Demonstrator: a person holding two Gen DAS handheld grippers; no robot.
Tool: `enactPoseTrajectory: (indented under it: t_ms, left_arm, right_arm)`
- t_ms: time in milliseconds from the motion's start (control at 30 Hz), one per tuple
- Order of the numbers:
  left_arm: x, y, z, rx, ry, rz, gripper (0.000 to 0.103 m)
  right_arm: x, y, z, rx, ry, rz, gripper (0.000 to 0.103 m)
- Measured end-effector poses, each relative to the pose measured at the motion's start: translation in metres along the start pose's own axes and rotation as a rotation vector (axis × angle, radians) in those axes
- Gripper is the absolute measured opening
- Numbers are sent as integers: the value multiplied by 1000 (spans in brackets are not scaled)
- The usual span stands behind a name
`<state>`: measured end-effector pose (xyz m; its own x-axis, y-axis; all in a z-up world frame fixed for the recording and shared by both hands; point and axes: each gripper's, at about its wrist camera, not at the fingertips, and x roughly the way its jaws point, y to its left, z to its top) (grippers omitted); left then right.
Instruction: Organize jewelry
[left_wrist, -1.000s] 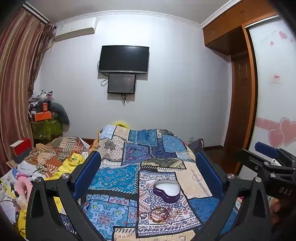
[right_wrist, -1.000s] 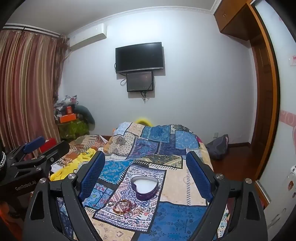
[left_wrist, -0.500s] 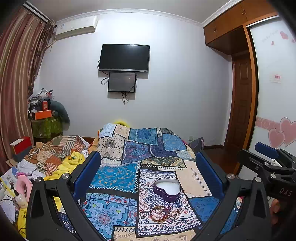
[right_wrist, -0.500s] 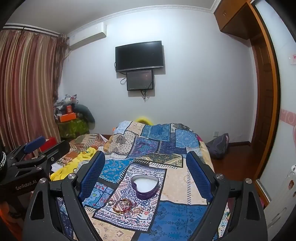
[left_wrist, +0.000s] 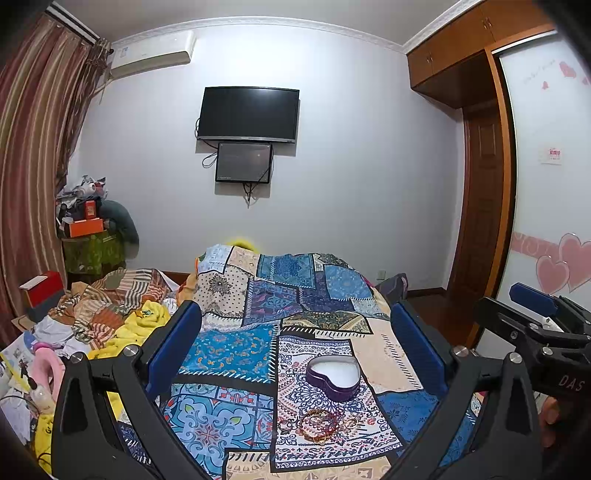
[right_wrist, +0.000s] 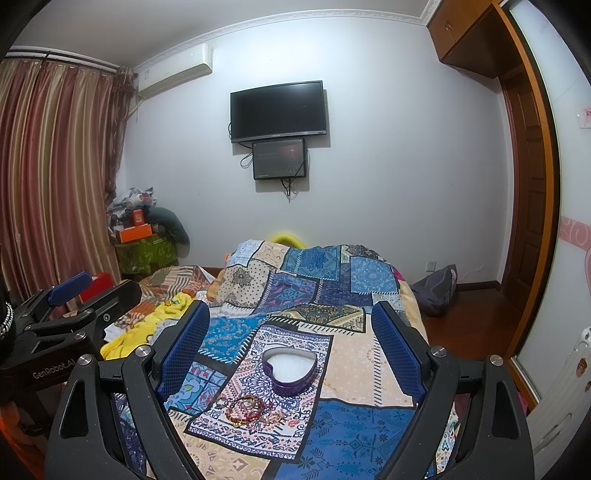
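A tangle of bracelets (left_wrist: 320, 424) lies on the patchwork quilt (left_wrist: 236, 347) of a bed, just at the 7 o'clock side of a purple heart-shaped tin (left_wrist: 333, 376) that sits open with a white lining; the bracelets and tin are close but whether they touch cannot be told. In the right wrist view the same bracelets (right_wrist: 251, 406) lie at 7 o'clock of the tin (right_wrist: 290, 370) on the quilt (right_wrist: 347, 435). The left claw (left_wrist: 295, 347) hangs released above the quilt, its blue pads spread wide and nothing between them, the tin and bracelets framed low in the gap. The right claw (right_wrist: 291, 343) is likewise released, pads wide apart and empty; it appears at the 3 o'clock edge of the left view, and the left one at the 9 o'clock edge of the right view. Beyond the quilt, at 9 o'clock, rumpled yellow cloth (left_wrist: 144, 321) and striped bedding (left_wrist: 114, 291) are heaped. On the far wall at 12 o'clock hang a dark television (left_wrist: 248, 114) with a smaller screen (left_wrist: 243, 162) below it, an air conditioner (left_wrist: 151, 55) up at 10 o'clock beside striped curtains (left_wrist: 33, 166). A wooden wardrobe (left_wrist: 476, 147) stands at 2 o'clock.
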<state>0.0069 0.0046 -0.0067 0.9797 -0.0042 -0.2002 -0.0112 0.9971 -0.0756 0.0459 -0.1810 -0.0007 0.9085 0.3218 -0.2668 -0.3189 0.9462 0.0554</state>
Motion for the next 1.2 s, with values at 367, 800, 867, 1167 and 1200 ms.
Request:
enactPoseTrajectory:
  t_ms: [367, 800, 867, 1167, 1200]
  left_arm:
    - [-2, 0, -1, -3, 3, 0, 103]
    - [4, -1, -4, 0, 13, -2, 103]
    - [4, -1, -5, 0, 15, -1, 103]
    - [5, 1, -3, -3, 21, -4, 103]
    - [5, 1, -3, -2, 22, -3, 103]
  right_arm:
    - [0, 1, -1, 0, 1, -1, 87]
    - [7, 2, -9, 0, 3, -1, 87]
    - [8, 2, -10, 0, 4, -2, 87]
    - [11, 1, -18, -1, 8, 1, 87]
    - [10, 1, -18, -1, 9, 1, 87]
